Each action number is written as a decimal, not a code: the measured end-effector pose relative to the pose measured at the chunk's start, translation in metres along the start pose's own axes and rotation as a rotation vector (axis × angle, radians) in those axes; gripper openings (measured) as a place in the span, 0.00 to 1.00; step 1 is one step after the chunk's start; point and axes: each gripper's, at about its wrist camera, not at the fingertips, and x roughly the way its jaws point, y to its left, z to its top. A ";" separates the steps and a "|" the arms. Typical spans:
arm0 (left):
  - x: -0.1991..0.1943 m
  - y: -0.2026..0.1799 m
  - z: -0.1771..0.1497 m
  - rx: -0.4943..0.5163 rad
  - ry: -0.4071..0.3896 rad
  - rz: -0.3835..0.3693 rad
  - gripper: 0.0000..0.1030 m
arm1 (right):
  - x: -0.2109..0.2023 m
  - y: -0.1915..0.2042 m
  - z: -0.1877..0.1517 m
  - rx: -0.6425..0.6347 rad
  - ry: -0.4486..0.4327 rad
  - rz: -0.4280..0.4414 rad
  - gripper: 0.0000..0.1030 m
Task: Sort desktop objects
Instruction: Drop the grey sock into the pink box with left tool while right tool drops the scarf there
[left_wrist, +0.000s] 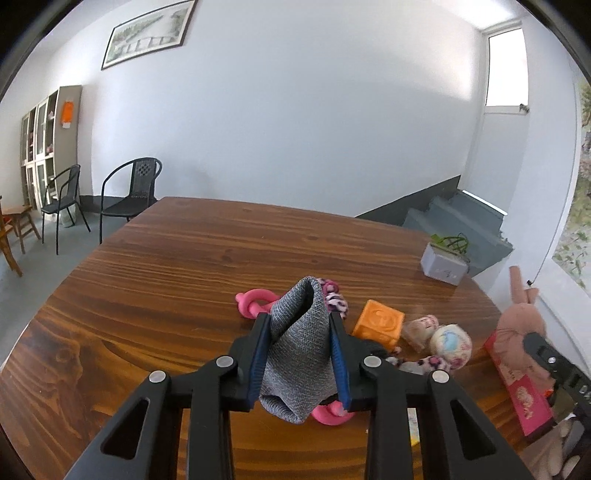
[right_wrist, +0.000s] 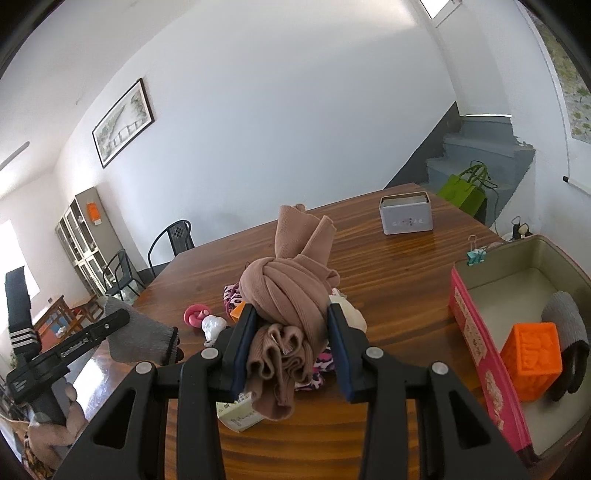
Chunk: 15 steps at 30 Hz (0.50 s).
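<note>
- Left gripper (left_wrist: 301, 360): jaws closed on a folded grey knit cloth (left_wrist: 299, 354), which stands pinched between the two blue pads and is lifted clear of the wooden table (left_wrist: 184, 266).
- Right gripper (right_wrist: 291, 350): jaws clamped on a knotted tan knit cloth (right_wrist: 286, 295); its loose ends rise above the knot and its ruffled hem hangs below the pads.
- Pile on the table, near the right edge in the left wrist view: a pink knotted ring (left_wrist: 253, 302), a pink leopard-print fabric piece (left_wrist: 334, 299), an orange cube (left_wrist: 378, 323), a pale round ball (left_wrist: 450, 343) and a small beige soft item (left_wrist: 421, 328) (its kind cannot be made out).
- Pink-walled box (right_wrist: 480, 354): sits at the table's right edge in the right wrist view, holding a second orange cube (right_wrist: 532, 360) and a rolled grey-and-black item (right_wrist: 567, 343), the two touching.
- Small grey tin (right_wrist: 406, 218): stands alone toward the far right corner of the table, well apart from the pile.
- Teal binder clip (right_wrist: 476, 254): lies on the table just beyond the far wall of the box.
- Yellow paper note (right_wrist: 238, 413): lies on the table under the right gripper, near the front edge.
- Green bag (right_wrist: 463, 190): stands off the table, beyond its far right corner, by the grey steps.
</note>
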 end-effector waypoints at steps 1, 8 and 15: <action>-0.004 -0.004 0.001 0.003 -0.008 -0.008 0.31 | -0.002 -0.001 0.000 0.004 -0.004 -0.001 0.41; -0.027 -0.051 0.011 0.073 -0.040 -0.100 0.31 | -0.027 -0.029 0.010 0.060 -0.073 -0.048 0.41; -0.033 -0.108 0.019 0.158 -0.045 -0.193 0.31 | -0.060 -0.087 0.027 0.091 -0.124 -0.188 0.41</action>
